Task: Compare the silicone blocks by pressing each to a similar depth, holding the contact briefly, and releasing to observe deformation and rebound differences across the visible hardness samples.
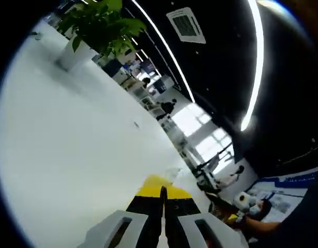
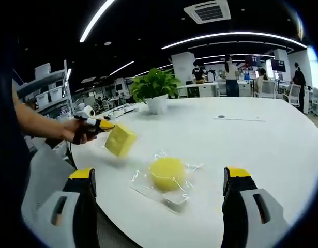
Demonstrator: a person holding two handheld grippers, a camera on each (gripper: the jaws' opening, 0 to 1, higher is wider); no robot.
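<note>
Round block (image 2: 167, 173) between right jaws

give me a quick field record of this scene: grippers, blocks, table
left gripper: shut on the yellow square block, held above the table
right gripper: open, jaws wide apart, holding nothing
round yellow block: lying on the clear plastic wrap, on the table
white table: also carries a potted plant at the far side

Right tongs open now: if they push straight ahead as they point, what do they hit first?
Likely the round yellow silicone block lying on clear plastic wrap on the white table, centred between the right tongs' open jaws; depth unclear.
</note>
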